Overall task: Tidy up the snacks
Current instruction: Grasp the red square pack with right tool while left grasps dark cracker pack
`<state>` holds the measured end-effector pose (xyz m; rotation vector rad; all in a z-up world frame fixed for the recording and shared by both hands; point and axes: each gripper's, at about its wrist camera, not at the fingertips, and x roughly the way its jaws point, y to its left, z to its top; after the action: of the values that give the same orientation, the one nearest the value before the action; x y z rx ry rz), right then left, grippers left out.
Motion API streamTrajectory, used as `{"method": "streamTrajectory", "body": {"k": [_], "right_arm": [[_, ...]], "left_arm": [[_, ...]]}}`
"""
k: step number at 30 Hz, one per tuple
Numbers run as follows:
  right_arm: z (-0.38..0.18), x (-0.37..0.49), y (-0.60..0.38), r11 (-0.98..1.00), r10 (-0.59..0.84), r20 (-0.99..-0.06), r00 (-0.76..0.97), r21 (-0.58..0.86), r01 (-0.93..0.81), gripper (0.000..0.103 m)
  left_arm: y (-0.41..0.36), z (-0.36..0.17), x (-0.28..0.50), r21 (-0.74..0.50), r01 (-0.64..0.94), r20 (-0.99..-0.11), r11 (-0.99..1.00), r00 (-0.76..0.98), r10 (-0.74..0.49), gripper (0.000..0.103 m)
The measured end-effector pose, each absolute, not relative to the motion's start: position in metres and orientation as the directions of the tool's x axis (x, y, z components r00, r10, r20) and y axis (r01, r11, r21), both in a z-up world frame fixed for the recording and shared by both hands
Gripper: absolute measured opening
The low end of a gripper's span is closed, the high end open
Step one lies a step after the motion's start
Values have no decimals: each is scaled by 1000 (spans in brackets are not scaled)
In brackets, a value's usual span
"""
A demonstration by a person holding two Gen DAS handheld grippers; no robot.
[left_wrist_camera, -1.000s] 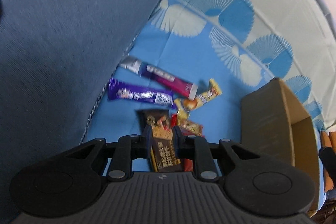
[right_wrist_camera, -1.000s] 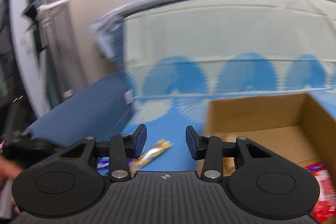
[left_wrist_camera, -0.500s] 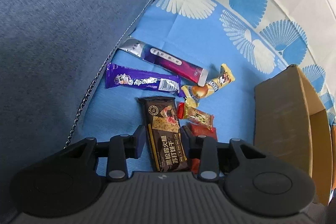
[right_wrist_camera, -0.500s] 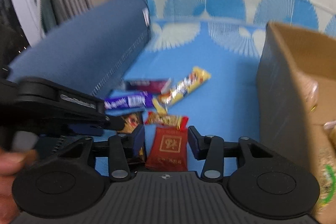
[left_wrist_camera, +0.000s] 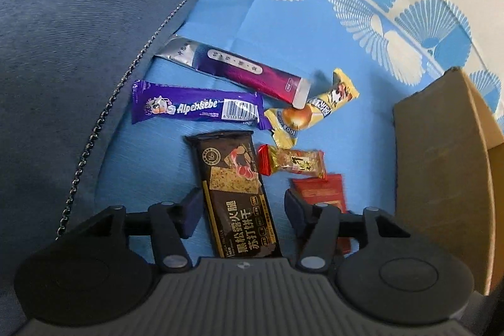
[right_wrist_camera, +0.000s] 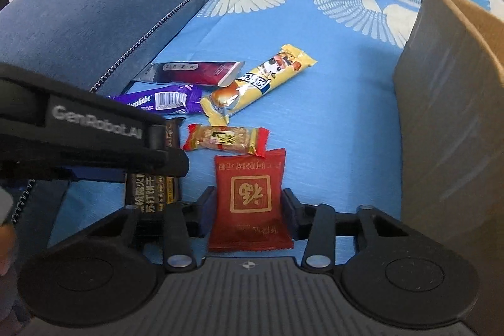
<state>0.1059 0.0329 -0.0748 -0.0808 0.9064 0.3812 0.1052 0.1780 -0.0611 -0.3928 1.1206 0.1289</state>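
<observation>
I have two packets lined up at once. The red sachet lies flat on the blue patterned cover, long axis running 12 to 6 in the right wrist view, and my right gripper straddles it with the jaws wide, one finger on each long edge with hardly any gap; I judge a plain squeeze would take it across its width. The dark cracker bar lies the same way under my left gripper, pointing toward 12 and tilted slightly to 11, between wide jaws with clear room on both sides. Each gripper is nearest its own packet, both held low and pitched down at the seat; in the right wrist view the left one crosses in from 9 o'clock, just above the bar. Beyond, at 12 to 1 of the bar, sit the small red-and-gold candy, the yellow bar, the purple Alpenliebe stick at 11, and the maroon stick furthest out against the blue sofa arm. The cardboard box, my likely drop point, stands at 3 o'clock, nearer the right gripper.
</observation>
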Motion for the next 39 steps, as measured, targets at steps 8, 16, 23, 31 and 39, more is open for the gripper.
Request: {"method": "streamTrajectory", "body": {"k": [8, 16, 23, 31, 39], "right_arm": [[-68, 100, 22, 939, 263, -780, 568, 70, -338, 43], [-47, 66, 8, 919, 318, -791, 522, 122, -374, 43], [-34, 26, -7, 892, 373, -783, 497, 157, -423, 43], [-46, 30, -5, 894, 361, -805, 471, 155, -420, 44], [-58, 36, 2, 894, 344, -835, 430, 151, -422, 47]], "left_arm": [[161, -64, 108, -133, -228, -913, 965, 407, -30, 63], [165, -59, 95, -57, -181, -918, 982, 396, 20, 42], [176, -52, 80, -143, -170, -920, 975, 385, -68, 42], [164, -58, 81, -92, -130, -932, 987, 360, -39, 46], [158, -61, 83, -64, -106, -935, 992, 355, -22, 50]]}}
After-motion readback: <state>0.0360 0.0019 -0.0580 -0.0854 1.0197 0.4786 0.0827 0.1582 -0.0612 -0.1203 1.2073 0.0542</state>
